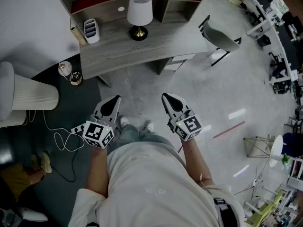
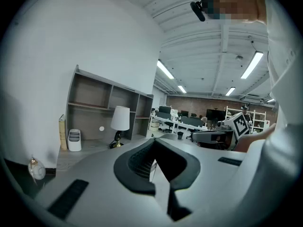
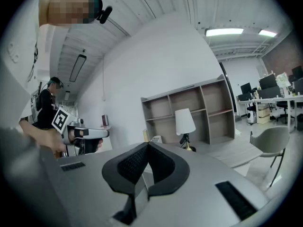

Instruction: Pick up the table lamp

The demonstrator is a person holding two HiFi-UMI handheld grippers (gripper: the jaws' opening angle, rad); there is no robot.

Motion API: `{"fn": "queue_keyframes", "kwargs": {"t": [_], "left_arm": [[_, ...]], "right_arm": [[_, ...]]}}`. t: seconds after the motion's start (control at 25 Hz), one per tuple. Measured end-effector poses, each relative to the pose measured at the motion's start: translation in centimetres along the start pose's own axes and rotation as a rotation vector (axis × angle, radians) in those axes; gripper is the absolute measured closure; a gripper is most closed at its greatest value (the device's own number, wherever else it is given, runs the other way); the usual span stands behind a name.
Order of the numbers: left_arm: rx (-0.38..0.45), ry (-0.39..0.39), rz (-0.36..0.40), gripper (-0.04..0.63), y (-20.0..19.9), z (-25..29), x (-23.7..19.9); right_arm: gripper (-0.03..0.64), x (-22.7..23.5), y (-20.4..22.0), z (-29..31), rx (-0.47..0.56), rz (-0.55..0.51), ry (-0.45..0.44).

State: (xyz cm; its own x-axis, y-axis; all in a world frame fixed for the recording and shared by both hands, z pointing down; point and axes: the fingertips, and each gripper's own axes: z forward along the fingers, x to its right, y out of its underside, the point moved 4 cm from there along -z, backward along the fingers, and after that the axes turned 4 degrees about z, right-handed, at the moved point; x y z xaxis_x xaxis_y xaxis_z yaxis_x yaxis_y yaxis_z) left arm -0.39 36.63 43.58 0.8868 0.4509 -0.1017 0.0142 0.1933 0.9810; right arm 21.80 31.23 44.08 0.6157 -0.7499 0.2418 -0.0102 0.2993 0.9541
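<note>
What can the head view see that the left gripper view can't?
Only the head view shows the person's shoes and the white cable curling on the dark floor. Only the left gripper view shows the long ceiling lights overhead. Both show the table lamp standing on the desk, the white box on that same desk, apart from the lamp, and the right gripper.

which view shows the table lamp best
The head view: the table lamp stands unblocked on the desk, white shade and dark base both plain. The left and right gripper views show it smaller, before the shelves.
</note>
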Motion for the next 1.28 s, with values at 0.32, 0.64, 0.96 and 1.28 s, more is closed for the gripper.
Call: {"fn": "queue_keyframes", "kwargs": {"t": [0.32, 0.64, 0.96, 1.28], "left_arm": [[0.006, -0.005, -0.025, 0.580, -0.3, -1.9, -4.5], [0.016, 0.012, -0.034, 0.580, -0.1, -3.2, -10.4], [0.006, 0.045, -0.065, 0.580, 0.9, -3.5, -15.1], [-0.031, 0.047, -0.057, 0.580, 1.7, 0.2, -16.6]], "right_arm": [[0.588, -2.7, -0.9, 3.7, -0.012, -0.020, 0.017], [0.588, -4.5, -1.9, 9.0, 0.027, 0.029, 0.049], [0.588, -5.1, -2.0, 12.3, 0.022, 0.031, 0.120], [0.586, -0.7, -1.6, 14.7, 0.032, 0.091, 0.144]]}}
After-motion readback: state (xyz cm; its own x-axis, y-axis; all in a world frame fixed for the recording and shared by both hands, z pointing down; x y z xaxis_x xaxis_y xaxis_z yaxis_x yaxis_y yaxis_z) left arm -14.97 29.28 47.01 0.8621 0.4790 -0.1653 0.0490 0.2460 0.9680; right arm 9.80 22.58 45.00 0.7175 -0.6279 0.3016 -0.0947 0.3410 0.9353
